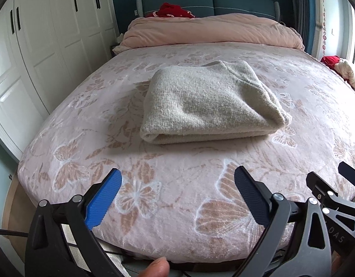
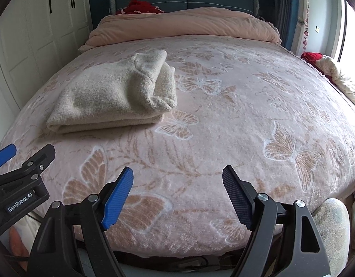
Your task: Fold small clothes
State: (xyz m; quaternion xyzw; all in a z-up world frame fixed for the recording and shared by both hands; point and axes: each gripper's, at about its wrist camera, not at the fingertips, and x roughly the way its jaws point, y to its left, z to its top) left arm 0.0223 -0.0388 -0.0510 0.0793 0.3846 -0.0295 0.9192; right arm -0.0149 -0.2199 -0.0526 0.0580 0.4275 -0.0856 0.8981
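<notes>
The folded beige knit sweater (image 1: 209, 101) is lying on the pink butterfly-print bedspread (image 1: 154, 207), near the bed's middle. The left gripper (image 1: 177, 196) is hovering over the bed's near edge with its jaws spread, gripping nothing. The right gripper (image 2: 177, 194) is hovering beside it, jaws likewise spread and empty. Both are sitting well apart from the sweater.

Bed w/ pink butterfly blanket (image 1: 177, 207), teal headboard (image 1: 209, 2), white wardrobe (image 1: 45, 34) on left, bright window (image 2: 348, 27) on right.
</notes>
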